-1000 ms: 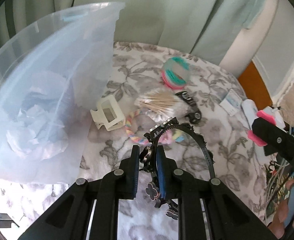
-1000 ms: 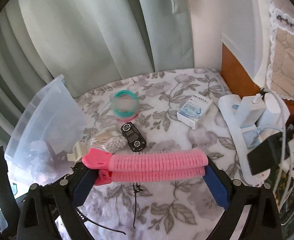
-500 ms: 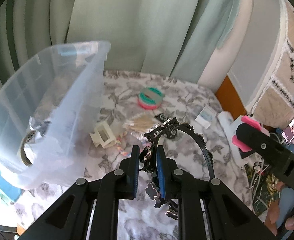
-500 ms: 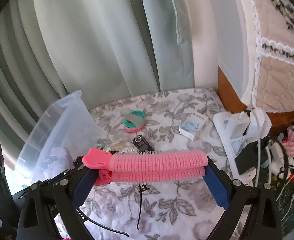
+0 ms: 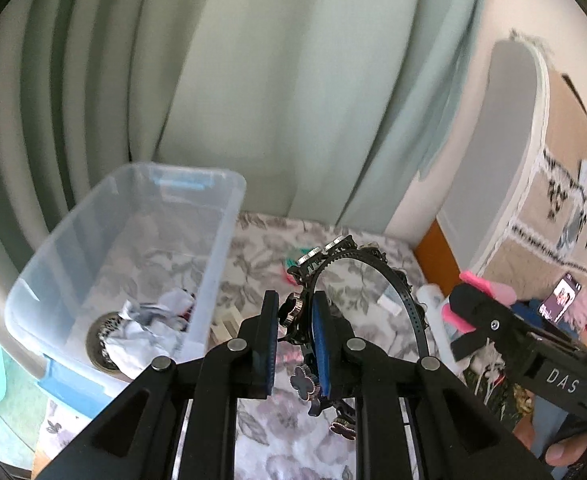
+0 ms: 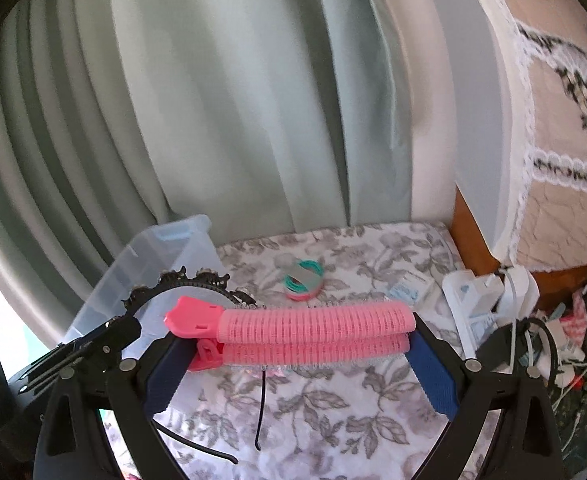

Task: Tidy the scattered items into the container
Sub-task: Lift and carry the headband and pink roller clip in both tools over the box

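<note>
My left gripper (image 5: 295, 334) is shut on a black jewelled headband (image 5: 397, 280), held in the air over the floral table to the right of the clear plastic container (image 5: 217, 256). The container holds crumpled paper (image 5: 145, 332) and a tape roll (image 5: 97, 340). My right gripper (image 6: 293, 354) is shut on a pink roller hair clip (image 6: 313, 332) that lies crosswise between its pads. In the right wrist view the headband (image 6: 189, 278) and the left gripper (image 6: 105, 338) show at the left, beside the container (image 6: 161, 256).
On the floral cloth (image 6: 357, 408) lie a pink and teal ring stack (image 6: 303, 280) and a small white box (image 6: 409, 290). A white power strip with plugs and cables (image 6: 493, 300) sits at the right edge. Curtains hang behind the table. A cream hair claw (image 5: 227, 322) peeks behind the left fingers.
Both grippers have risen with their loads. The table and container now look smaller and lower in both views, and the inside of the container has come into sight.
</note>
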Motion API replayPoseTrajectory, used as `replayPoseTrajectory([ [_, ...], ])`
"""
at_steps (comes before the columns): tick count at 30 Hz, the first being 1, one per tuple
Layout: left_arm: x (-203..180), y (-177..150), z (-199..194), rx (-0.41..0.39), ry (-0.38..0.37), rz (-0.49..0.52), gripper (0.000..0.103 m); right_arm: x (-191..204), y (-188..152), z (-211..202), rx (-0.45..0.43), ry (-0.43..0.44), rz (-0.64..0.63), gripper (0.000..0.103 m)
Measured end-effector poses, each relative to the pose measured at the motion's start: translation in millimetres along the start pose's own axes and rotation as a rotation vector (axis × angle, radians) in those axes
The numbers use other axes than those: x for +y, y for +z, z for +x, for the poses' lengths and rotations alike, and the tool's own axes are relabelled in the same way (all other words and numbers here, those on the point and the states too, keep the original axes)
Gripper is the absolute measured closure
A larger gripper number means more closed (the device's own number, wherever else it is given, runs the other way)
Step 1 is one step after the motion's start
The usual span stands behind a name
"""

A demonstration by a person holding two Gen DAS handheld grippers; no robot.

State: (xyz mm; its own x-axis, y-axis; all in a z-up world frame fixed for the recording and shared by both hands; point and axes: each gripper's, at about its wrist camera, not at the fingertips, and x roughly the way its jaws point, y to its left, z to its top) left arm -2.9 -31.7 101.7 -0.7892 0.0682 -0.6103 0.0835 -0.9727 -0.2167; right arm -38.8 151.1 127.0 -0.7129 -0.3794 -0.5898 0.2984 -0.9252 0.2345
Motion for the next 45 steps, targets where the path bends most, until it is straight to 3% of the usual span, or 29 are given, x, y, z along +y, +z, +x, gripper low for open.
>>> replayPoseTrajectory([
  [9, 41.5, 14.1, -24.1, -0.065, 0.024, -0.090, 0.086, 40.6, 11.8, -4.2, -0.029, 0.042, -0.055, 0.004],
  [23, 127.6, 25.7, -43.6, -0.136, 0.130, -0.256, 0.086, 107.7, 19.1, 14.5, -0.008, 0.102, -0.168, 0.004],
  [33, 163.3, 22.4, -38.7, -0.131, 0.178, -0.324, 0.086, 150.7, 16.0, 36.7, 0.032, 0.142, -0.255, 0.004],
  [45, 183.5, 19.6, -14.6, -0.063, 0.179, -0.341, 0.086, 188.4, 7.6, 70.5, 0.094, 0.175, -0.313, 0.004],
])
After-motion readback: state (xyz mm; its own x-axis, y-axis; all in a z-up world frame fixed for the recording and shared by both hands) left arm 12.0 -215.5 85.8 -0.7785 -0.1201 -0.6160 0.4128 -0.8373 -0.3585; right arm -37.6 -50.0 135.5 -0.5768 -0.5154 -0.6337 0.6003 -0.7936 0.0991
